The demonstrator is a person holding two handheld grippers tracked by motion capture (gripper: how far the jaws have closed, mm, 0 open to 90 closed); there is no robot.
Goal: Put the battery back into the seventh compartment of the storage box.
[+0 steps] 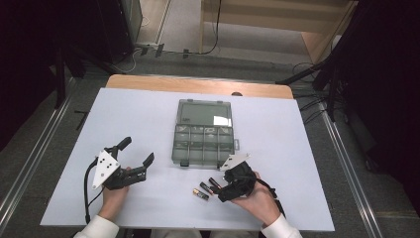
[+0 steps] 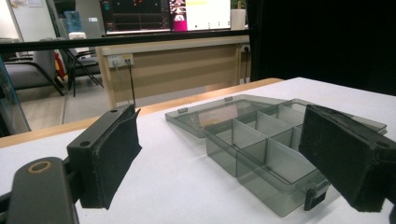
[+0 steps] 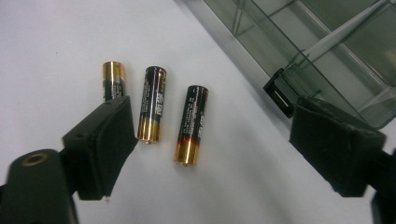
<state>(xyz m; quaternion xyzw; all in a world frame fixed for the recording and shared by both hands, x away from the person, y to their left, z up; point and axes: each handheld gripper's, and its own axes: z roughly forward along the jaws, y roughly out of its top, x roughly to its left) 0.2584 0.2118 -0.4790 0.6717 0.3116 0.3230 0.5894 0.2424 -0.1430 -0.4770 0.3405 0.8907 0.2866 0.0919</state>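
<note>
White tabletop (image 1: 148, 124): right claw (image 3: 210, 140) gapes over three batteries (image 3: 192, 125), label unreadable; left claw (image 2: 219, 158) wide, empty

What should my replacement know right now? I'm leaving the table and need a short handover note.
Left hand-held gripper: open, holding nothing, resting left of the organizer box.
Right hand-held gripper: open, nothing gripped, poised over the three batteries.
Things: batteries lie loose on the white table, beside the box's front edge; box lid is open, its compartments look empty.
Done: box opened.
Left: probably pick up each battery and place it in a compartment.
</note>
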